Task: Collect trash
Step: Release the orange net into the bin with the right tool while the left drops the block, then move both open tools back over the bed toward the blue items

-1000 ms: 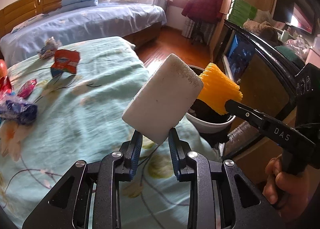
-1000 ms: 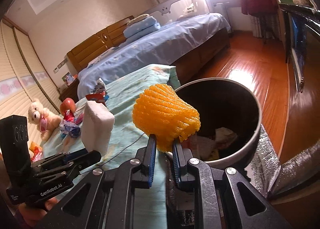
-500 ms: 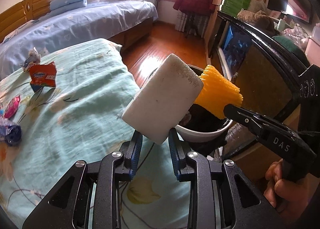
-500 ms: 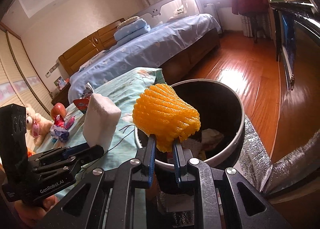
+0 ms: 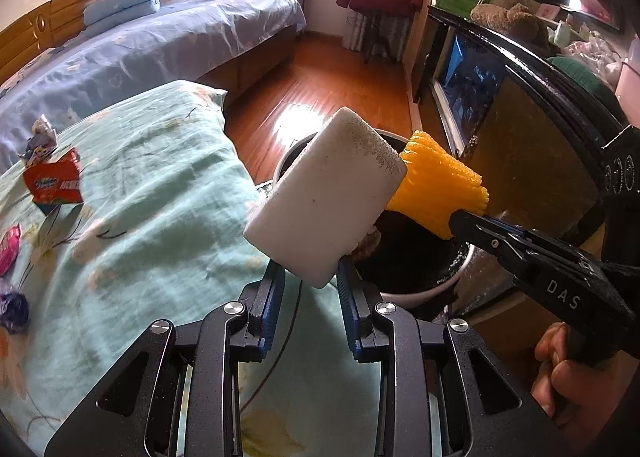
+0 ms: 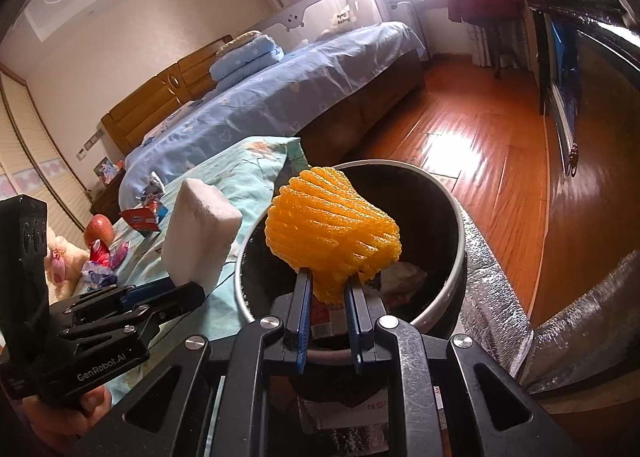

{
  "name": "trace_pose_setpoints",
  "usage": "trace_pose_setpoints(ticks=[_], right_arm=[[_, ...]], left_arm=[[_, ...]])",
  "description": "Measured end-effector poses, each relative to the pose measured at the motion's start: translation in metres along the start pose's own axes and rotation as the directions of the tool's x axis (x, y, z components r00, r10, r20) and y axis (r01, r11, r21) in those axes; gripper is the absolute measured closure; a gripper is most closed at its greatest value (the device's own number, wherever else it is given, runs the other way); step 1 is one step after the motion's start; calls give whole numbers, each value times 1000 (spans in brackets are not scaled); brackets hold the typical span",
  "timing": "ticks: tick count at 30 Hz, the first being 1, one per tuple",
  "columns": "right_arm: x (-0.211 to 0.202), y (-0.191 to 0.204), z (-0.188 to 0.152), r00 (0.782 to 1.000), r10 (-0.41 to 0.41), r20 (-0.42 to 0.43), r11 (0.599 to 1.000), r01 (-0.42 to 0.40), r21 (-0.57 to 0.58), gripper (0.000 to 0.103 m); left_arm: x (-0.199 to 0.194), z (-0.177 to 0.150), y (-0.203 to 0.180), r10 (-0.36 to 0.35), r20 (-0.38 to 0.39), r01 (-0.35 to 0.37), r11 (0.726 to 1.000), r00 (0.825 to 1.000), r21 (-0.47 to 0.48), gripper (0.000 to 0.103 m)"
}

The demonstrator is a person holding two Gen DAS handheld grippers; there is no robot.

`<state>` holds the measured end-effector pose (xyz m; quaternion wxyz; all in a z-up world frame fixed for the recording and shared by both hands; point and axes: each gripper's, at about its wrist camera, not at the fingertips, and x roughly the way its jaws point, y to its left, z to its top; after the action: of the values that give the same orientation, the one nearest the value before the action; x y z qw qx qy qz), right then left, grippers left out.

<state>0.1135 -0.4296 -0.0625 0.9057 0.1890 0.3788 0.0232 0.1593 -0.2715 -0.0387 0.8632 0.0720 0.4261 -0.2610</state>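
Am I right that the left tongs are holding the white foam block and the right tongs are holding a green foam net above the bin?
Not quite: the foam net is orange-yellow, not green, as the right wrist view shows. The rest stands: the left tongs grip the white foam block, and the right tongs hold the net above the bin.

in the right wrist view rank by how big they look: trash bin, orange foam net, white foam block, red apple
1. trash bin
2. orange foam net, but it sits close to the camera, so it may look oversized
3. white foam block, not far behind the net
4. red apple, far back on the bed
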Motion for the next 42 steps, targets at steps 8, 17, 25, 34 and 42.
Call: trace_pose_setpoints(ticks=[8,17,25,34,42], right_arm=[[8,-4,6,1000,-22,-13,1000,22,-3,87],[13,-7,12,999,-40,-28,999,39,-6,85],[19,-15,15,998,-49,-47,998,50,22,71],[10,-15,16,999,-41,-15,998,41,45,60],[11,13,9,1000,21,-20,999,-21,26,25]], left_arm=[[11,13,-2,0,-18,0,1000,1000,4,77],[16,20,-4,-2,-29,3,1000,1000,10,75],[14,23,-2,-12,-21,12,1000,1000,5,49],[-6,2,19,10,11,-10,998,1000,-59,49],[-35,-30,54,40,30,-35,986,999,-162,47]])
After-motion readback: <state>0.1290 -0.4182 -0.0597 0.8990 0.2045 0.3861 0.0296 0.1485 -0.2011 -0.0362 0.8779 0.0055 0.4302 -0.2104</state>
